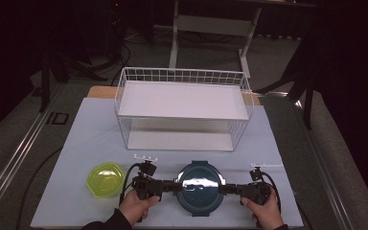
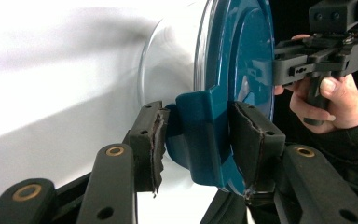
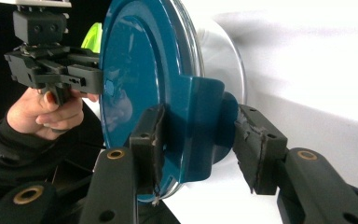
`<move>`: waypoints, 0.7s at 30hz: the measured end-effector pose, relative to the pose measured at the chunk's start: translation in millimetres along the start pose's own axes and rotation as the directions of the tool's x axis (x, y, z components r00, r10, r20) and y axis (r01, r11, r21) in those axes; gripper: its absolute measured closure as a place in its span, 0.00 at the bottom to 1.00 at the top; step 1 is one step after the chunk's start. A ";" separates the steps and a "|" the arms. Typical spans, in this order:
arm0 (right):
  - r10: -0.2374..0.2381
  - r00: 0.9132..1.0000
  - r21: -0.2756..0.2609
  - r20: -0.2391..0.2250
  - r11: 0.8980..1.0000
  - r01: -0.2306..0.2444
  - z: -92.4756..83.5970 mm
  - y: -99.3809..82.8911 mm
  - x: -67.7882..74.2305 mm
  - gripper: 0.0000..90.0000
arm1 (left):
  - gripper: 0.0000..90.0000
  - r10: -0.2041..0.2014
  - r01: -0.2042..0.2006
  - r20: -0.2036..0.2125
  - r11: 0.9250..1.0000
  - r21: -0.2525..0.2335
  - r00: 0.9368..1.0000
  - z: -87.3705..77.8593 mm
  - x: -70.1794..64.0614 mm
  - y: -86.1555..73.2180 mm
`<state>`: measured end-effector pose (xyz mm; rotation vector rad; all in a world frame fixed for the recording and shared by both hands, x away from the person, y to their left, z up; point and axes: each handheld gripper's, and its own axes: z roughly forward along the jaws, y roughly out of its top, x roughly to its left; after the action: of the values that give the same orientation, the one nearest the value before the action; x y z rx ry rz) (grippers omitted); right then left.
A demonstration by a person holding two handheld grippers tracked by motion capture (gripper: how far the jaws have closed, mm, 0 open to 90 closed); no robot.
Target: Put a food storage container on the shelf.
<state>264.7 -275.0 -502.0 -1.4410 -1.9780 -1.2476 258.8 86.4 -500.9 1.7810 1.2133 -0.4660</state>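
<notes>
While both hands are parked at the near edge of the worktop [image 1: 76, 143], the round container with the teal lid [image 1: 201, 188] is sitting right between the two sets of tongs. The left tongs [image 2: 198, 135] are coming in from the container's left side, with both pads pressing on the teal latch tab [image 2: 200, 135] there, so they're partly closed and gripping it. The right tongs [image 3: 200, 140] are doing the mirror thing on the opposite side: one pad is touching the lid face of the other latch tab [image 3: 200, 126], while the other pad is sitting just off the underside with a sliver of gap, so I'm calling that not quite clamped.

Room-wise, the near rim of the container is close to the worktop's front edge. Beyond the tongs, a wire basket rack [image 1: 182, 108] is standing well apart, leaving an open strip of worktop in between. A yellow-green lidded bowl [image 1: 106, 179] is sitting just outside the left tongs, close to that hand [image 1: 136, 205]. Outside the right hand [image 1: 263, 207], the worktop edge is coming up pretty soon.
</notes>
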 end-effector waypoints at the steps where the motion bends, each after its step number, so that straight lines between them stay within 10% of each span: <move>1: 0.001 1.000 0.001 0.000 1.000 -0.001 -0.2 -0.1 0.1 0.61 | 0.62 -0.003 0.003 0.001 1.000 0.007 1.000 -0.5 -0.3 0.4; 21: -0.045 0.999 -0.021 0.004 0.999 0.045 -6.7 5.1 16.4 0.62 | 0.63 -0.002 0.002 -0.003 1.000 -0.009 1.000 -12.9 -10.2 8.0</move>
<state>261.7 -271.1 -484.2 -1.4162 -2.0158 -1.2897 259.0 90.8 -483.2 1.7738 1.2169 -0.4586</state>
